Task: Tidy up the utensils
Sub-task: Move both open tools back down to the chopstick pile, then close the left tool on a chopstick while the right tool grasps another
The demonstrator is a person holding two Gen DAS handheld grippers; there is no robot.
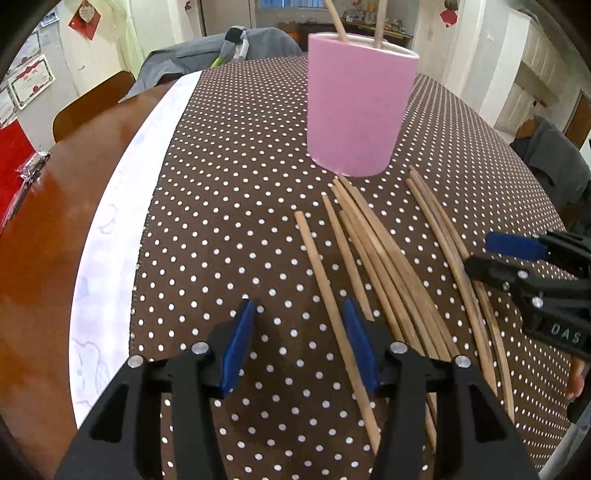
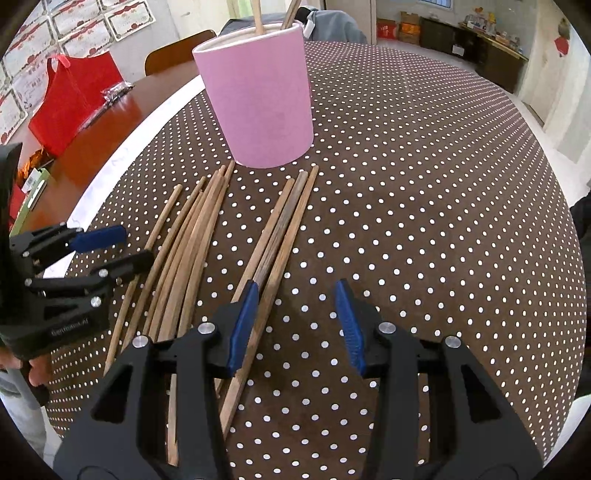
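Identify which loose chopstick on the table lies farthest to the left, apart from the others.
The single chopstick running between the left gripper's open jaws; the rest lie bundled to its right.

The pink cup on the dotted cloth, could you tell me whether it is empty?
Not empty: the pink cup stands upright with two chopsticks sticking out above its rim.
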